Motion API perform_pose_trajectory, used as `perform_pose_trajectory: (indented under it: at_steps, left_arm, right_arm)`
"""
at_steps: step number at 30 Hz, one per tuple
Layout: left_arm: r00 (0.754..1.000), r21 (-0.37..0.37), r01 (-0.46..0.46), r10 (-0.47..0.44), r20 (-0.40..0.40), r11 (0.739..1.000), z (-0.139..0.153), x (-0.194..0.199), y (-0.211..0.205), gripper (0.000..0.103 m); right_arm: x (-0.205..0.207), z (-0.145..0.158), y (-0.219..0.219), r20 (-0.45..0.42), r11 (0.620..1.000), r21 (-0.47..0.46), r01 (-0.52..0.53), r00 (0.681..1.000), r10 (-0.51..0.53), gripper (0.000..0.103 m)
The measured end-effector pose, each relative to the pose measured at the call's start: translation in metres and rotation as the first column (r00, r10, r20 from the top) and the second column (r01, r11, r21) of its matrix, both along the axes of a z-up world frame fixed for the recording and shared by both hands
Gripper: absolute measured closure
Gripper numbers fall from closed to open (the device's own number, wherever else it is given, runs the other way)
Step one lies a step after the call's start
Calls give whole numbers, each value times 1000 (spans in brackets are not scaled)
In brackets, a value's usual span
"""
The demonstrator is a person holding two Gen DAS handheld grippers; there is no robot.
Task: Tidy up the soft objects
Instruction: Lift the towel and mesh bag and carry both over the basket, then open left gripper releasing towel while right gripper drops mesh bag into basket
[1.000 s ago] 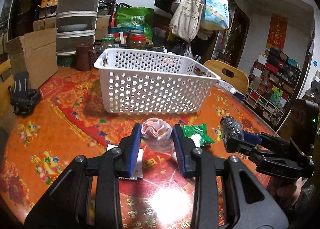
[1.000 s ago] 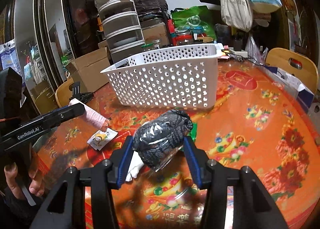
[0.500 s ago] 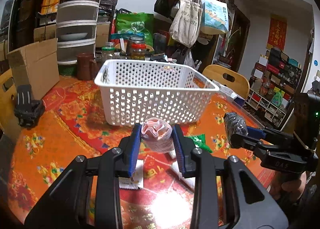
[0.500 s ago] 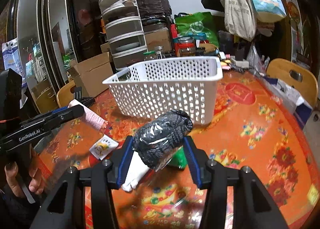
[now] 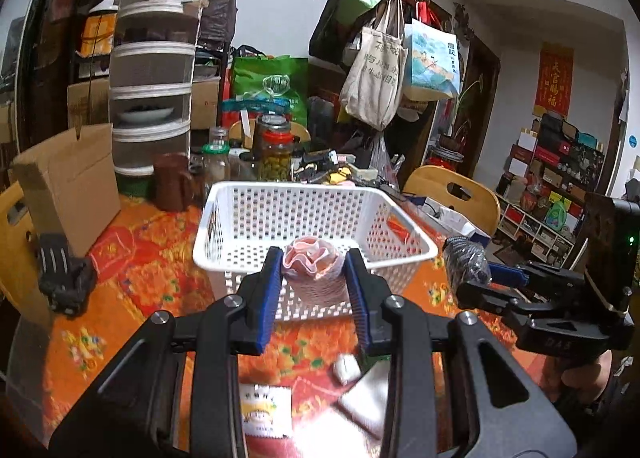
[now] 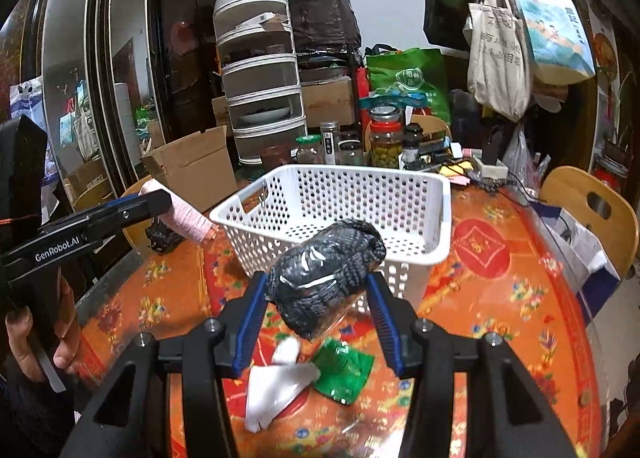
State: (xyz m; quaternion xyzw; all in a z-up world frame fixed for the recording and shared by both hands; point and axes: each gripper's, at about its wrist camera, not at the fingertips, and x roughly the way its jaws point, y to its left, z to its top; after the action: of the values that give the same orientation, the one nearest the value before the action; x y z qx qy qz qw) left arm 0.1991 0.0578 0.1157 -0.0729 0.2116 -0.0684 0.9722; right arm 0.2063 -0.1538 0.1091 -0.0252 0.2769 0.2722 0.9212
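My left gripper [image 5: 314, 278] is shut on a rolled pink cloth [image 5: 314, 272], held in the air just before the near rim of the white perforated basket [image 5: 248, 218]. My right gripper [image 6: 318, 290] is shut on a dark grey rolled cloth in clear wrap [image 6: 326, 272], held above the table just before the basket's [image 6: 400, 202] near rim. The left wrist view shows the right gripper [image 5: 474, 272] with the dark roll [image 5: 466, 262] at the basket's right. The right wrist view shows the pink roll [image 6: 188, 218] at the basket's left. The basket looks empty.
On the orange flowered table [image 6: 500, 290] lie a white cloth [image 6: 276, 386], a green packet [image 6: 344, 374] and a small card [image 5: 262, 410]. Jars [image 5: 276, 152], a cardboard box [image 5: 68, 186] and a tiered rack [image 5: 154, 70] stand behind the basket. A wooden chair [image 5: 452, 190] stands at the right.
Both grippers have risen and moved forward toward the basket with their rolls still held. The basket's inside now shows from above.
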Motion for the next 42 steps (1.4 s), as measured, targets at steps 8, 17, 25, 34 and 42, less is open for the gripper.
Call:
perform_pose_trajectory:
  at_steps: [8, 17, 25, 34, 42]
  left_arm:
    - [1000, 27, -6, 6, -20, 1000, 30, 41, -5, 74]
    - [994, 52, -35, 41, -105, 998, 31, 109, -3, 74]
    - [970, 64, -69, 82, -230, 996, 2, 182, 8, 74]
    - [931, 91, -88, 115, -346, 992, -41, 241, 20, 74]
    - [904, 104, -74, 110, -412, 992, -64, 270, 14, 74]
  right_arm:
    - [39, 21, 15, -14, 999, -34, 2, 1000, -2, 53]
    - [96, 26, 30, -51, 995, -90, 32, 998, -37, 53]
    - [155, 4, 42, -108, 985, -155, 74, 990, -91, 53]
    - [202, -30, 50, -184, 975, -200, 95, 974, -133, 53]
    - [217, -49, 65, -219, 969, -234, 76, 967, -129, 53]
